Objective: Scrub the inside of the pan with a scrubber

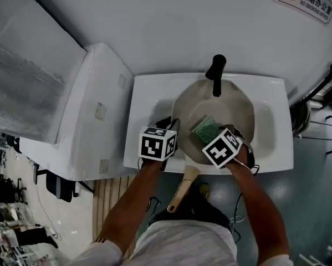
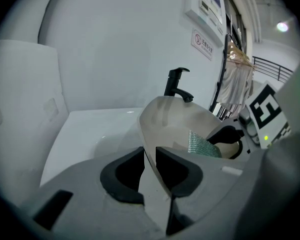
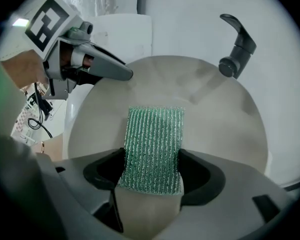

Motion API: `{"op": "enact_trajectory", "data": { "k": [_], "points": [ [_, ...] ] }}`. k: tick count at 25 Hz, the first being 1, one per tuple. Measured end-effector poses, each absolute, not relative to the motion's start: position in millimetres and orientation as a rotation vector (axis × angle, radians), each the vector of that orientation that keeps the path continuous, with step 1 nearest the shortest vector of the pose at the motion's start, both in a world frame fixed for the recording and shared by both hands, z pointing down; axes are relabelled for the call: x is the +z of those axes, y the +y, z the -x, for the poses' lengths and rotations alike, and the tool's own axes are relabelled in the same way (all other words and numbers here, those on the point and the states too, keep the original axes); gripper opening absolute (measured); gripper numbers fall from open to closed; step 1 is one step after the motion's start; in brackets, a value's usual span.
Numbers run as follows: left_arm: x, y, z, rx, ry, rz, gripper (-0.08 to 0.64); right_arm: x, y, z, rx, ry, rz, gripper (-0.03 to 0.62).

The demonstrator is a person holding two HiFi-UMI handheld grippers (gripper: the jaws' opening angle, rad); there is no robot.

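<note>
The pan point(image 1: 232, 107), pale with a wooden handle point(image 1: 183, 188) pointing back toward the person, sits in the white sink point(image 1: 149, 101) under the black tap point(image 1: 216, 73). It fills most of the basin, and its handle juts out over the near edge.

The left tongs point(image 2: 150, 166) are pinched on the pan's wall at its left near side. In the left gripper view the thin rim runs up between the two dark pads, one inside the pan and one outside. This grip looks meant to steady the pan.

The right tongs point(image 3: 152, 171) are pressed onto the green scrubber point(image 3: 155, 144), holding it by its near end so that most of the ribbed pad sticks out ahead of the jaws. From the head view the scrubber lies over the near middle of the pan's inside, close to the left tongs. Whether its far end is pressed on the pan's floor or hangs just above it cannot be told.

The step in hand appears to be the scrubbing itself, or the start of it. The pan is braced and the scrubber is inside it. The inside shows no clear dirt or foam, so progress cannot be judged.

The next move likely calls for pressing the pad flat on the surface and sweeping it across the floor and up the walls. The left grip needs to stay firm so the pan does not slide or tip in the basin.
</note>
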State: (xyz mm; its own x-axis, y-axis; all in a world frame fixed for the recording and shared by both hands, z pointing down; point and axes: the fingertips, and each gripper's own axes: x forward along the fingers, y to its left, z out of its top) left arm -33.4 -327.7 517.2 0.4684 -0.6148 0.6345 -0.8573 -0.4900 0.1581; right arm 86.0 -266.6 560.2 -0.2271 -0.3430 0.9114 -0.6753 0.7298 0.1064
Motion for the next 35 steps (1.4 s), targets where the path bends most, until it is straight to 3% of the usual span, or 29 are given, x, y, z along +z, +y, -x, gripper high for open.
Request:
{"op": "enact_trajectory", "data": {
  "k": [17, 21, 35],
  "points": [
    [508, -326, 36, 0.711, -1.259, -2.293, 0.103, 529, -267, -130, 0.337, -1.826, -0.900, 0.339],
    [486, -325, 44, 0.634, -1.305, -2.321, 0.152, 503, -262, -128, 0.335, -1.901, -0.936, 0.339],
    [364, -307, 43, 0.308, -1.369, -2.567, 0.152, 390, -266, -101, 0.208, -2.189, -1.113, 0.340]
  ]
}}
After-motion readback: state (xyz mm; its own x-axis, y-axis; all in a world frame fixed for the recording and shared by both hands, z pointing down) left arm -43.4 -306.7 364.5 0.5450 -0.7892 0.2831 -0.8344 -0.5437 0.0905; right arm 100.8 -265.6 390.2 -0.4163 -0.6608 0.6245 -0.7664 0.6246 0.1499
